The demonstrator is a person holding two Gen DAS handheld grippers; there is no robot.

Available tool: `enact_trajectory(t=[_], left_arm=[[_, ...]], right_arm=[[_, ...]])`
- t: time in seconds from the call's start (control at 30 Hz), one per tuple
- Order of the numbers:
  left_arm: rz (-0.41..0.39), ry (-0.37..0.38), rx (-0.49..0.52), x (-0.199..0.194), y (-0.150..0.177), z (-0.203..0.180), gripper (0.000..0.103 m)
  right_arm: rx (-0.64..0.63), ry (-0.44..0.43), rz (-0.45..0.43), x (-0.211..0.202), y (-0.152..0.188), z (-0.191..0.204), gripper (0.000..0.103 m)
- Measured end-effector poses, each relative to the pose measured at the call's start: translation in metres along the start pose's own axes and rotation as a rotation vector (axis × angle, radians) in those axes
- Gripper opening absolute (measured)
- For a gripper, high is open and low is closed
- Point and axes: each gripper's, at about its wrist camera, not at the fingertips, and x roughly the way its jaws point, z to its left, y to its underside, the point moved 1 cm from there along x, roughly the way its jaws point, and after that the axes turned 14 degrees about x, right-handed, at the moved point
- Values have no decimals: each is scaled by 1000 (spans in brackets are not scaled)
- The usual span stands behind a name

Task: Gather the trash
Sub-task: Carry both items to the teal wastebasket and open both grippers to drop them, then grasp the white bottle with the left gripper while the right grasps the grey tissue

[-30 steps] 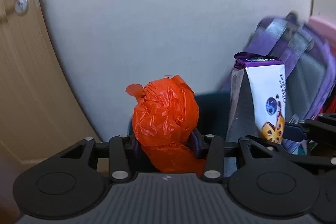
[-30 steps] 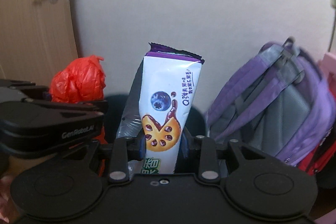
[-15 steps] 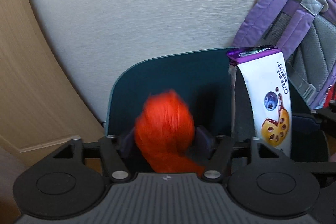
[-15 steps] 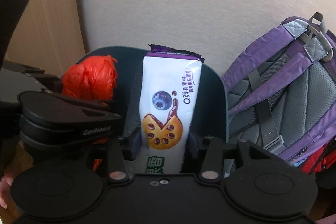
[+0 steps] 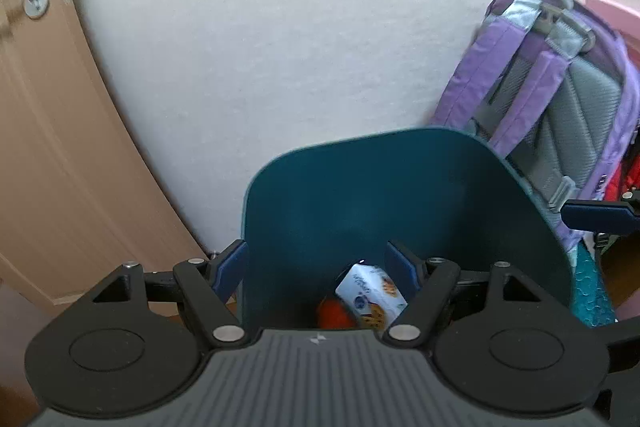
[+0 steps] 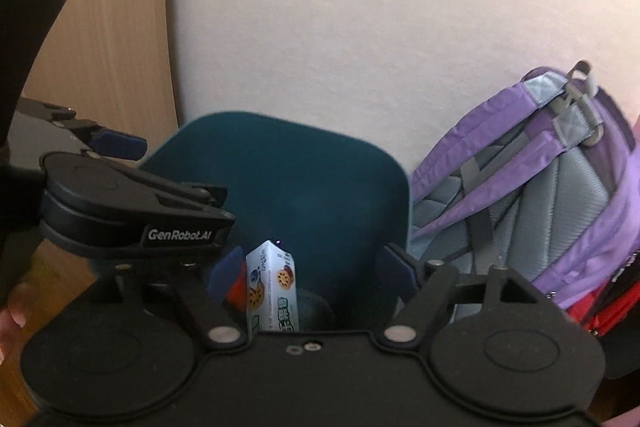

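Teal plastic bin (image 5: 400, 195) stood just ahead of my left gripper (image 5: 316, 263) and right gripper (image 6: 308, 271) — both empty, jaws opening. Below them, inside, lay the crumpled orange plastic bag (image 5: 334, 313) and white snack wrapper (image 6: 274, 291) — best released fully, then lifted clear.

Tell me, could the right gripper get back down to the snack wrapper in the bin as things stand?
Probably yes. The right gripper, jaws opening and empty, hangs right above the open teal bin, with the snack wrapper standing exposed below; only the orange bag crowds it.
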Motion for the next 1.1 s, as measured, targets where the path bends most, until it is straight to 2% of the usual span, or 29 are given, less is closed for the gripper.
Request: enact_trajectory(t=[0.37, 0.67, 0.9, 1.1], left_arm=[[-77, 10, 31, -96, 17, -10, 75], [-106, 62, 34, -153, 51, -33, 75], [-111, 95, 61, -176, 85, -61, 75], [-102, 149, 85, -177, 121, -93, 75]], right_arm=[[17, -6, -41, -78, 23, -8, 83], [31, 9, -56, -138, 59, -18, 87], [62, 15, -40, -165, 108, -37, 89], [103, 14, -3, -171, 157, -51, 92]])
